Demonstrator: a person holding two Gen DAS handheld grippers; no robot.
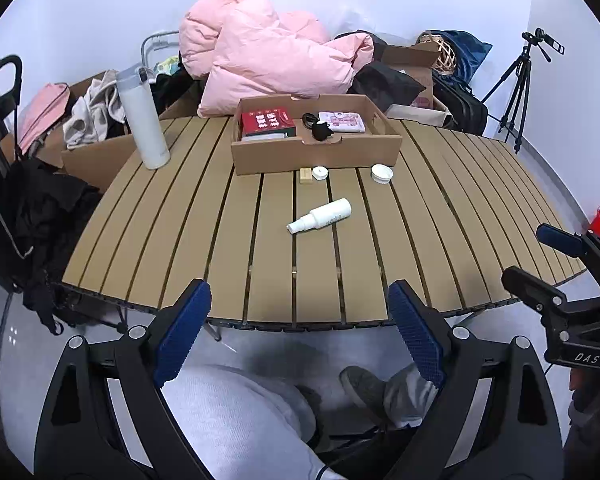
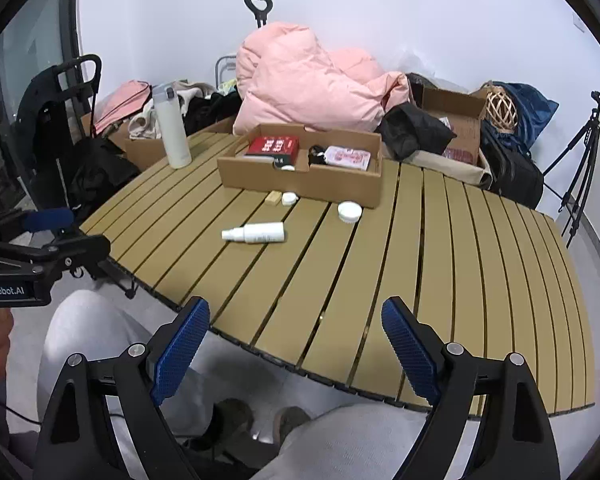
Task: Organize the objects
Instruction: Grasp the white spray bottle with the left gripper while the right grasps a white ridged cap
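Cardboard tray, white cylindrical spray bottle lying on slatted table

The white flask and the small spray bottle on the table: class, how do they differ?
The flask stands upright; the spray bottle lies on its side. The flask is far taller and wider than the spray bottle. The flask stands beside the cardboard box; the spray bottle lies before it. Both are white.

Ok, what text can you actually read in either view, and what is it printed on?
"DAS": on the right hand-held gripper body, seen from the left wrist view.
"GenRobot.AI": on the left hand-held gripper body, seen from the right wrist view.
Red box, pink pack, spray bottle: print too small or blurred to read.
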